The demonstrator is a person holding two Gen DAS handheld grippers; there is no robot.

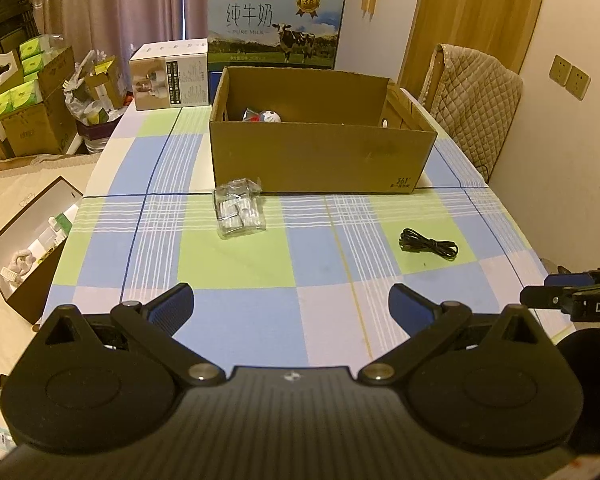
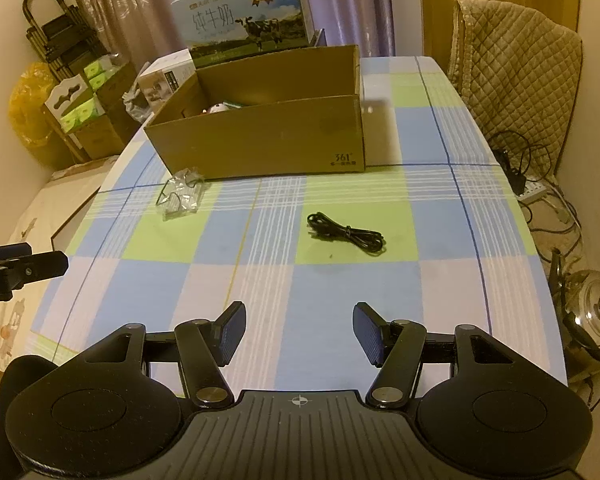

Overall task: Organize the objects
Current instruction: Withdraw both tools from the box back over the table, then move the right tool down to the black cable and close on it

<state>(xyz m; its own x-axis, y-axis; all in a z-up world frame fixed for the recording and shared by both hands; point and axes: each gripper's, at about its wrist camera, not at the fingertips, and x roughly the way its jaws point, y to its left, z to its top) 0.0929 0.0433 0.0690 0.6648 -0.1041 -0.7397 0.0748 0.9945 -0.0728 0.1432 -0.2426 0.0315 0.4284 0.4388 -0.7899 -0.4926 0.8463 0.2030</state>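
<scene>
An open cardboard box [image 1: 320, 160] [image 2: 268, 140] stands at the far middle of the checked tablecloth, with a few small items inside at its left. A clear plastic packet [image 1: 240, 208] [image 2: 180, 196] lies just in front of the box's left corner. A coiled black cable [image 1: 428, 244] [image 2: 346, 234] lies on a green square to the right. My left gripper [image 1: 291, 308] hovers open over the near table, nothing between its fingers. My right gripper [image 2: 299, 332] is open too and empty, with the cable ahead of it.
A milk carton case [image 1: 276, 24] and a white appliance box [image 1: 170, 76] stand behind the cardboard box. A quilted chair [image 2: 512, 68] is at the right. A steel kettle [image 2: 592, 312] and power strip sit on the floor right of the table. An open box [image 1: 32, 240] lies left.
</scene>
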